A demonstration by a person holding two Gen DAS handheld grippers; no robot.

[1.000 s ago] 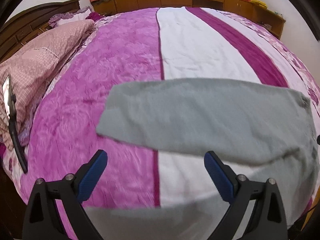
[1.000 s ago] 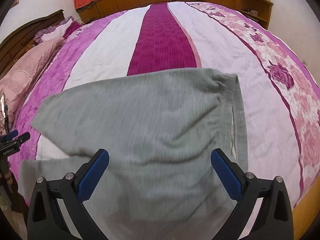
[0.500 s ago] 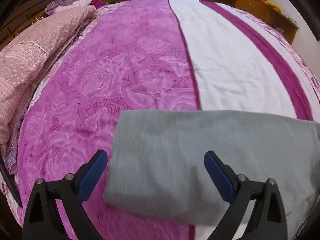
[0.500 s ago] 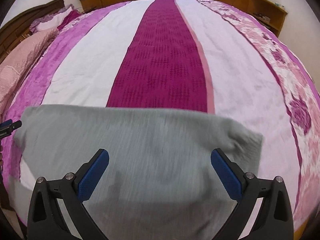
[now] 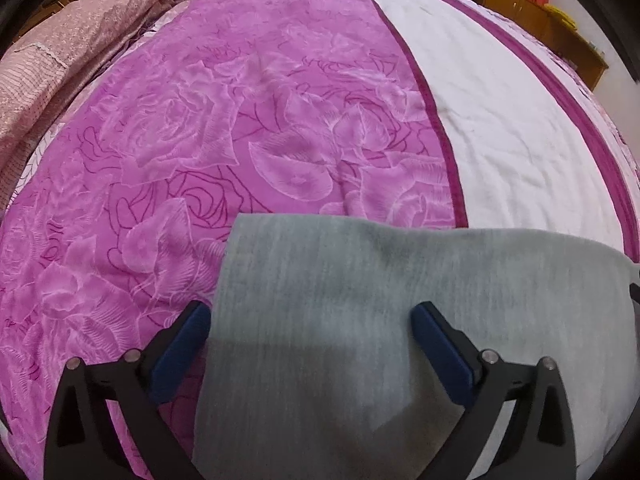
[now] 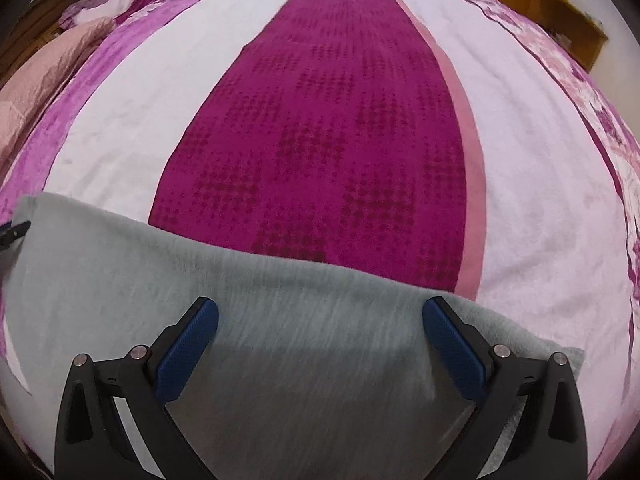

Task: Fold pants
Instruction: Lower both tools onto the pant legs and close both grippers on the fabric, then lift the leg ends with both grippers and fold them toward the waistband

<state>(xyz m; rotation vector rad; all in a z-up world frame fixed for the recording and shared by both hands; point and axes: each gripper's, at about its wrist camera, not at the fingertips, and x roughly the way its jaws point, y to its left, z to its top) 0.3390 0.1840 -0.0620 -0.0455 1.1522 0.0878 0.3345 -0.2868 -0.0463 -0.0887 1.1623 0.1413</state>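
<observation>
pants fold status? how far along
Done: the grey pants lie on the bedspread with a straight layered edge showing near the camera, suggesting one fold. In hand: nothing; left gripper and right gripper are open above the cloth. Left: grasp, then further folds; how many is unclear.

grey pants [image 5: 360, 300] lie folded flat across the near bed edge.
</observation>
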